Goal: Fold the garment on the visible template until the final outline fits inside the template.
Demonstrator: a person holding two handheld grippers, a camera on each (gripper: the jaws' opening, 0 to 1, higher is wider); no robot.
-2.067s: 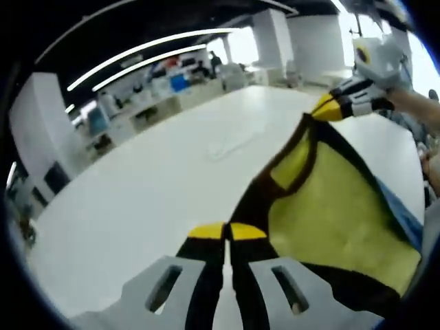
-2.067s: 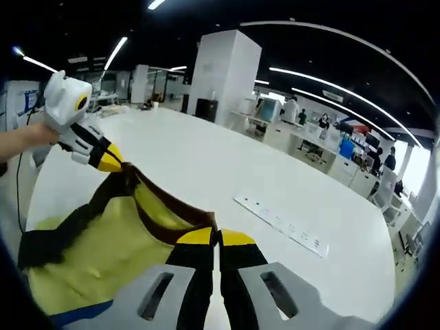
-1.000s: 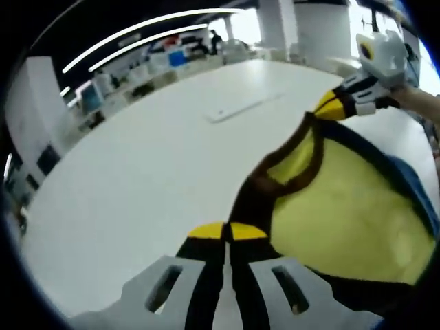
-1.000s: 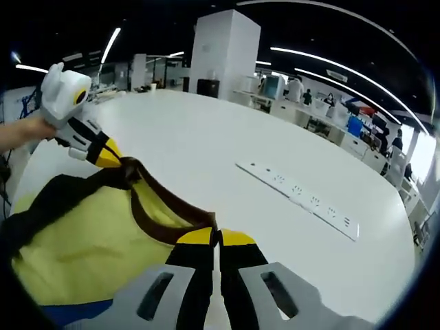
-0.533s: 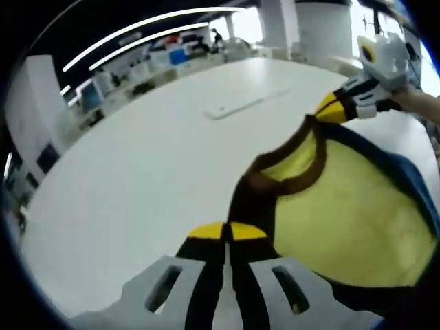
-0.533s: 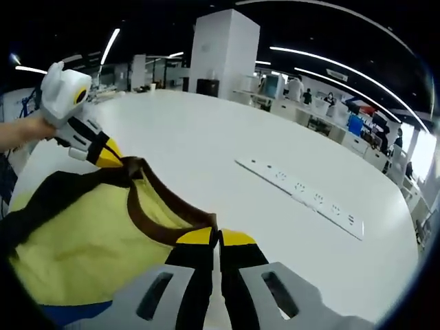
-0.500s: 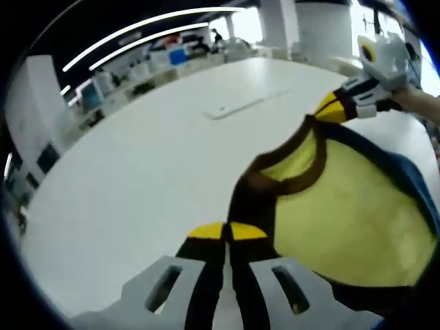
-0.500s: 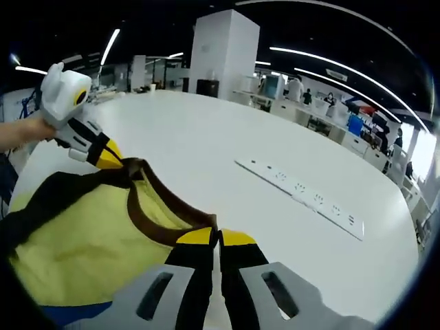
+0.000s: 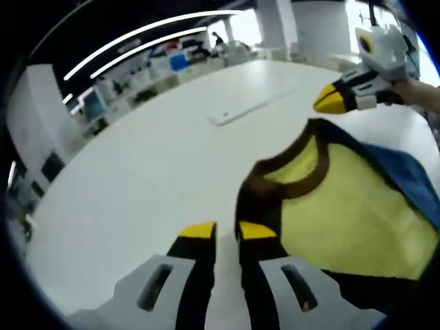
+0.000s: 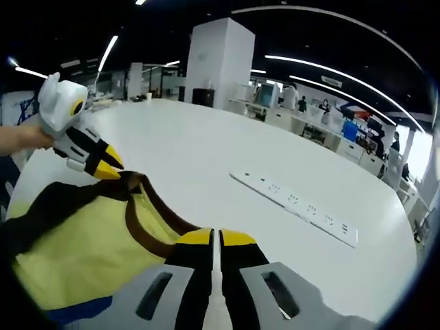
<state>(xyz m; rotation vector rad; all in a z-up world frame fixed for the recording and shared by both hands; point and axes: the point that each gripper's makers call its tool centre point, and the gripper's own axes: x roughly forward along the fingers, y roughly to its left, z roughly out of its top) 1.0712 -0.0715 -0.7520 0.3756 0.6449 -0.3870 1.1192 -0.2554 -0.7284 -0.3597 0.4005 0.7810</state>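
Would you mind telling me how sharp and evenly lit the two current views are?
Left gripper view: soft throughout, the shirt blurred, windows behind the right gripper blown out, fisheye bending the ceiling lights. Right gripper view: crisper, the power strip readable, the white table evenly bright.

The right tool [image 10: 218,237] pinches the yellow garment's [image 10: 82,254] brown collar; the left tool [image 10: 110,167], parted, hovers beside it.

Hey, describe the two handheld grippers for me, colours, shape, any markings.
Both match. The left gripper has two black jaws with yellow tips, rising from pale grey mounts with slanted slots. The right gripper has the same black jaws, yellow tips and grey slotted mounts. Seen from the side, each carries a white blocky housing with a yellow-ringed round lens and a black-and-white striped section behind the tips. No cables or sleeves are visible.
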